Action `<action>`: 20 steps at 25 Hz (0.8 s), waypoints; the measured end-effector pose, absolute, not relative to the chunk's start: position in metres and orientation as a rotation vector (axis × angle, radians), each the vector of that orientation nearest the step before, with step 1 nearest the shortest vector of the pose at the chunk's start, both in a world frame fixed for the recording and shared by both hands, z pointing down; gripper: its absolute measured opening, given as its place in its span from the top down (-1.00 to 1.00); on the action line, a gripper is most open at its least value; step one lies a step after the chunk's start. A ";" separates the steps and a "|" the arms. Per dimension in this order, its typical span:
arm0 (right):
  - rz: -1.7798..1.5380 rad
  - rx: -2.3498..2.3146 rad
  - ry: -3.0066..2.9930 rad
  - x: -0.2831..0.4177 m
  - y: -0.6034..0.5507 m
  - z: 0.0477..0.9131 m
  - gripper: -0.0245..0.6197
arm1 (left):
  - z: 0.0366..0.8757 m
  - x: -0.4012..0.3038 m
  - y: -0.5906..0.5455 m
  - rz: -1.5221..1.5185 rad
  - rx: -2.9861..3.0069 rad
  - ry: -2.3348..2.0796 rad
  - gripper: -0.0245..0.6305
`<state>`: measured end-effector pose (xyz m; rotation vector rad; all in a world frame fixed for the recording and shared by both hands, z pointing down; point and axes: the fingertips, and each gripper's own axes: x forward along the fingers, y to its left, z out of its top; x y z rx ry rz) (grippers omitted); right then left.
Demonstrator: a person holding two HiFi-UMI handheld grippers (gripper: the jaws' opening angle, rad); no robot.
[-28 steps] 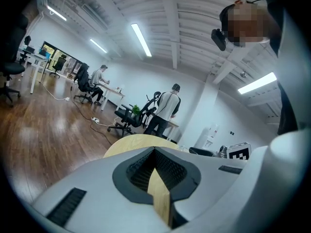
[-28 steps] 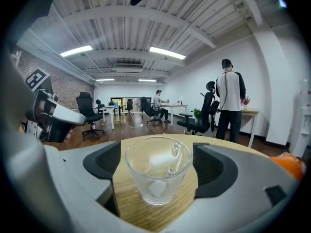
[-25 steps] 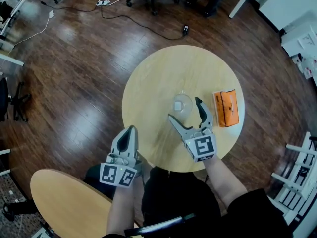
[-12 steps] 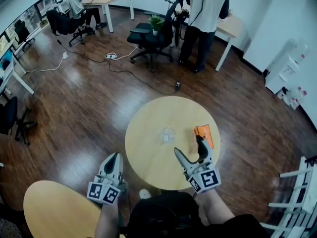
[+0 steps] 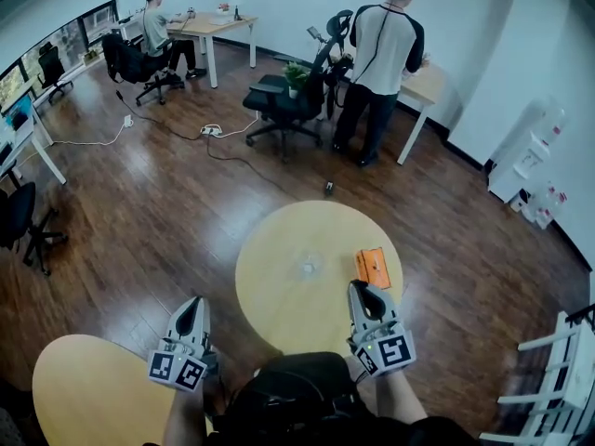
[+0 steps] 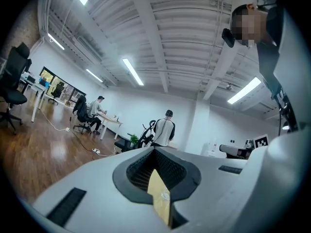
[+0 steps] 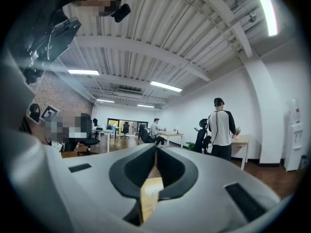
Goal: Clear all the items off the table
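Observation:
A round wooden table [image 5: 279, 286] carries a small clear glass bowl [image 5: 309, 267] near its middle and an orange packet [image 5: 372, 267] toward its right side. My right gripper [image 5: 363, 293] hovers over the table's near right edge, just short of the packet. Its jaws are closing, tips nearly together, with nothing between them. In the right gripper view, the right gripper [image 7: 155, 149] shows only a thin slit. My left gripper [image 5: 192, 310] is shut and empty, held off the table to the left, above the floor. Its jaws also meet in the left gripper view [image 6: 155, 152].
A second round table [image 5: 93, 388] lies at the lower left. Beyond the table are office chairs [image 5: 284, 100], a standing person [image 5: 386, 54] at a desk, a seated person [image 5: 158, 26], and floor cables [image 5: 223, 128]. A white chair [image 5: 548, 379] stands at the right.
The right gripper's jaws went from wide open to nearly together. The head view lifted from the table to take in the room, and both grippers now sit lower in it.

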<state>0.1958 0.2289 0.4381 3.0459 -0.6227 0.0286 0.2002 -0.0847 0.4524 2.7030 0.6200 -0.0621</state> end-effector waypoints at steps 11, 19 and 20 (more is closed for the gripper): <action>-0.061 3.183 -0.626 0.212 0.232 0.419 0.91 | 0.441 0.204 -0.077 -0.111 2.688 0.648 0.93; -0.072 3.215 -0.584 0.221 0.242 0.419 0.91 | 0.440 0.201 -0.084 -0.112 2.718 0.629 0.93; -0.071 3.210 -0.588 0.222 0.240 0.420 0.92 | 0.441 0.201 -0.085 -0.107 2.718 0.627 0.93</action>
